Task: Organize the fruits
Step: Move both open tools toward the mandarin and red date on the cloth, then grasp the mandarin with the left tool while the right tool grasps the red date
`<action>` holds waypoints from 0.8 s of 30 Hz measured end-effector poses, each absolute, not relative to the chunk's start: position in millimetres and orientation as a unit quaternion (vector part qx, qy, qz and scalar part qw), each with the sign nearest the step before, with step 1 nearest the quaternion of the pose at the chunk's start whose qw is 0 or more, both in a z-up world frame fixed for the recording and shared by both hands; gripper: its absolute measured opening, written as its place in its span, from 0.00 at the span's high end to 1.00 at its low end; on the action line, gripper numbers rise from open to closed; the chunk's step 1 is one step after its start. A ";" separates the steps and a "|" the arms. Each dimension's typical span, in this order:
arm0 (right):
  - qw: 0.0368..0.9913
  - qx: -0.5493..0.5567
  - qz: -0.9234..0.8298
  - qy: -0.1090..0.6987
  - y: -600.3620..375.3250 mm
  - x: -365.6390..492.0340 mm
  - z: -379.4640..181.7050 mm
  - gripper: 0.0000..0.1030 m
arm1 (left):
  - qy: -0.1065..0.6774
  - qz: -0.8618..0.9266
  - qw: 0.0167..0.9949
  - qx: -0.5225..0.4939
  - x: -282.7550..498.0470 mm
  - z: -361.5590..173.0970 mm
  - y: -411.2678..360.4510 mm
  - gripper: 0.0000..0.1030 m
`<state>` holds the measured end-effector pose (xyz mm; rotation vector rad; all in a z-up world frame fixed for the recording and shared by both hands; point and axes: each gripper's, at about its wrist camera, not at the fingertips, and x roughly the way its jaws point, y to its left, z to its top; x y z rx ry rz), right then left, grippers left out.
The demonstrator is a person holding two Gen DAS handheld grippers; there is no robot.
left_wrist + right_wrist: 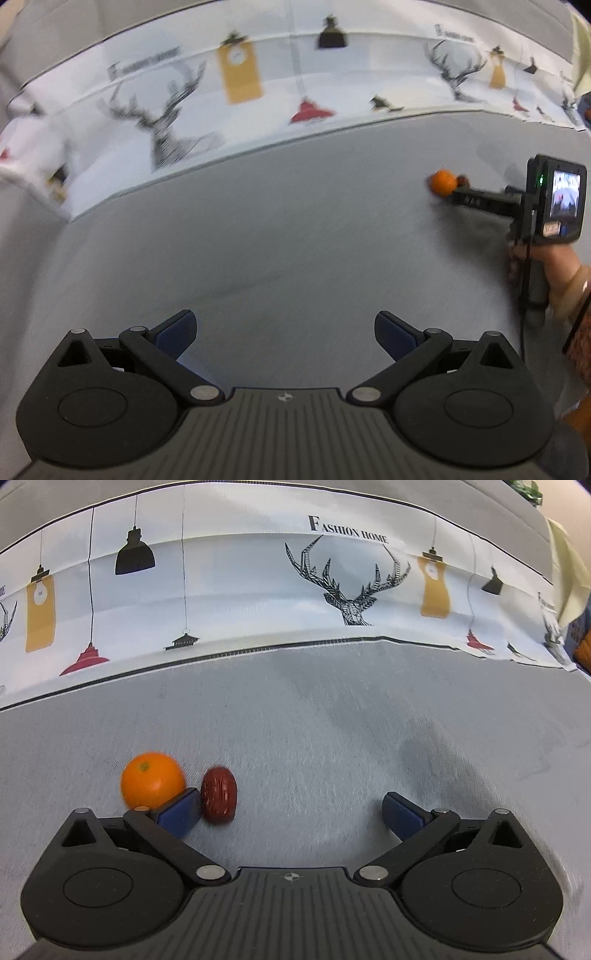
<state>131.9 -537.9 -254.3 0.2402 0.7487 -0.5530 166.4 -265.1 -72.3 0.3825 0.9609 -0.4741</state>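
Observation:
An orange (pixel 152 779) and a dark red jujube (pixel 219 794) lie side by side on the grey cloth, in the right wrist view at lower left. My right gripper (pixel 291 814) is open; its left finger (pixel 179 814) sits between the two fruits, touching or nearly touching both, and the jujube lies just inside the jaws. In the left wrist view the same orange (pixel 442 181) shows far right, at the tip of the right gripper (pixel 460 186), with the jujube mostly hidden behind it. My left gripper (pixel 285 332) is open over bare cloth, holding nothing.
A white printed cloth (pixel 258 590) with deer heads and lamps rises along the back of the grey surface (pixel 332 720). A person's hand (pixel 554 266) holds the right gripper's handle. Something orange (pixel 584 646) shows at the far right edge.

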 end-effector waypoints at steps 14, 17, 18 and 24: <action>0.887 0.104 -0.268 0.361 -567.8 96.6 -260.2 0.01 | 0.430 -0.378 0.798 0.189 228.6 -158.5 -457.4 0.00; 0.887 0.102 -0.269 0.360 -566.9 96.5 -260.5 0.01 | 0.437 -0.374 0.794 0.194 240.7 -173.1 -484.5 0.00; 0.888 0.100 -0.269 0.360 -566.6 96.5 -260.8 0.01 | 0.441 -0.370 0.795 0.192 244.7 -176.4 -491.0 0.00; 0.901 0.078 -0.249 0.347 -555.6 95.9 -255.7 0.46 | 0.448 -0.383 0.791 0.164 251.3 -173.2 -499.6 0.62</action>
